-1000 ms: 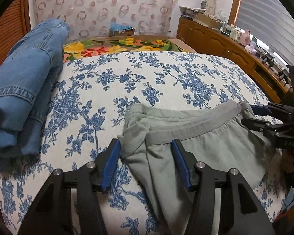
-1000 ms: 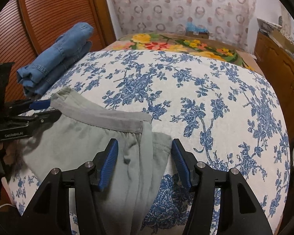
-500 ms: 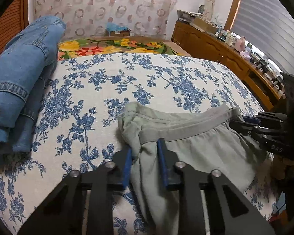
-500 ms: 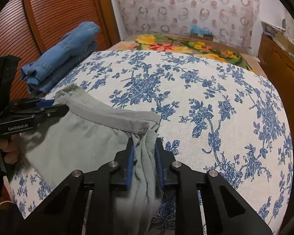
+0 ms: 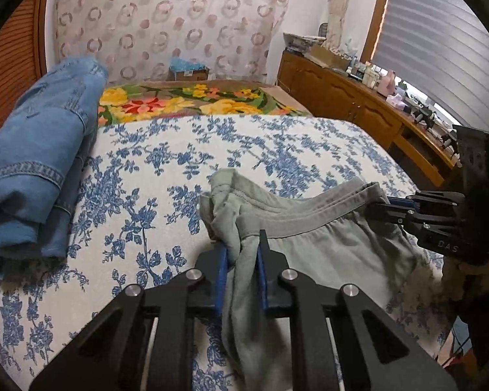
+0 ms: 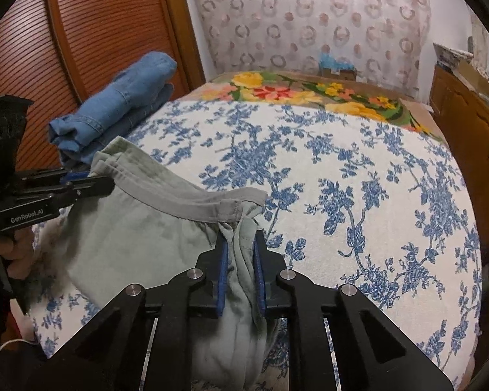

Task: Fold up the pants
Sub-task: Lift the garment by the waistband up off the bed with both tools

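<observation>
Grey-green pants point(image 5: 326, 251) hang by their waistband over the near edge of the bed; they also show in the right wrist view point(image 6: 140, 241). My left gripper point(image 5: 243, 254) is shut on the waistband's left corner, the cloth bunched between its blue pads. My right gripper point(image 6: 239, 254) is shut on the waistband's right corner. Each gripper shows in the other's view: the right one point(image 5: 394, 207) at the far right, the left one point(image 6: 91, 181) at the far left. The waistband is lifted and stretched between them.
The bed has a white cover with blue flowers point(image 5: 244, 150). Folded blue jeans point(image 5: 39, 150) lie at its left side, also in the right wrist view point(image 6: 120, 107). A flowered blanket point(image 5: 192, 102) lies at the far end. A wooden sideboard point(image 5: 358, 107) runs along the right.
Both grippers were open around the waistband corners a second ago. They closed on the cloth and have lifted the waistband off the bed.
</observation>
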Motion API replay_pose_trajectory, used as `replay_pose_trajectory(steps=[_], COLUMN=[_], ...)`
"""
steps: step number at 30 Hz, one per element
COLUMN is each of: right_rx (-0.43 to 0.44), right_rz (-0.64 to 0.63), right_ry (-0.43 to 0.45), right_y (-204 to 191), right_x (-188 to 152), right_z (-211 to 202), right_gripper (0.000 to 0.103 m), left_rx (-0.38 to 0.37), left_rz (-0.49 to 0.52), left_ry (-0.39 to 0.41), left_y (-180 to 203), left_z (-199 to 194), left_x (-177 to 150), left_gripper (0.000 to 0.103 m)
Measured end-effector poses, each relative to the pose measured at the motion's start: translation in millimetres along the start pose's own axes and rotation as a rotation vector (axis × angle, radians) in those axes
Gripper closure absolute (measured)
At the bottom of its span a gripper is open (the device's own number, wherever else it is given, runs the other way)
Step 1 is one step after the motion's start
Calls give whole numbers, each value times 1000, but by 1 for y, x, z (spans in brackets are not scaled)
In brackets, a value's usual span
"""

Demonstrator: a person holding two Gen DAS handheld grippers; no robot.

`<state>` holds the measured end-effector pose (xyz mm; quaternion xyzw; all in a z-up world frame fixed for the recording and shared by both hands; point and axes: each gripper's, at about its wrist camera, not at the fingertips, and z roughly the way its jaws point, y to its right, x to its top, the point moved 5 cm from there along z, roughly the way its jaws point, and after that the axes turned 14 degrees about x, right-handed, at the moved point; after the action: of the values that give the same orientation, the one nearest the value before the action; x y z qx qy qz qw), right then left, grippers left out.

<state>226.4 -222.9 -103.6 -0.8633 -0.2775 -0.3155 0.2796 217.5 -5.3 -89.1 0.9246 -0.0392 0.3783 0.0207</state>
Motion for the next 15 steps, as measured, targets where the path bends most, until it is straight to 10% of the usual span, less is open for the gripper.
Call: replay_pose_trajectory(steps=[15], right_rx=[-17], right_rz=[-112], right_ry=[110], right_y=[-34], right_x=[39], right_z=[-39], right_gripper=[92], left_rx=[32], left_rz=[7], left_ry=[164], left_y=[-4], left_z=[-55], left_x=[35], left_gripper=[93])
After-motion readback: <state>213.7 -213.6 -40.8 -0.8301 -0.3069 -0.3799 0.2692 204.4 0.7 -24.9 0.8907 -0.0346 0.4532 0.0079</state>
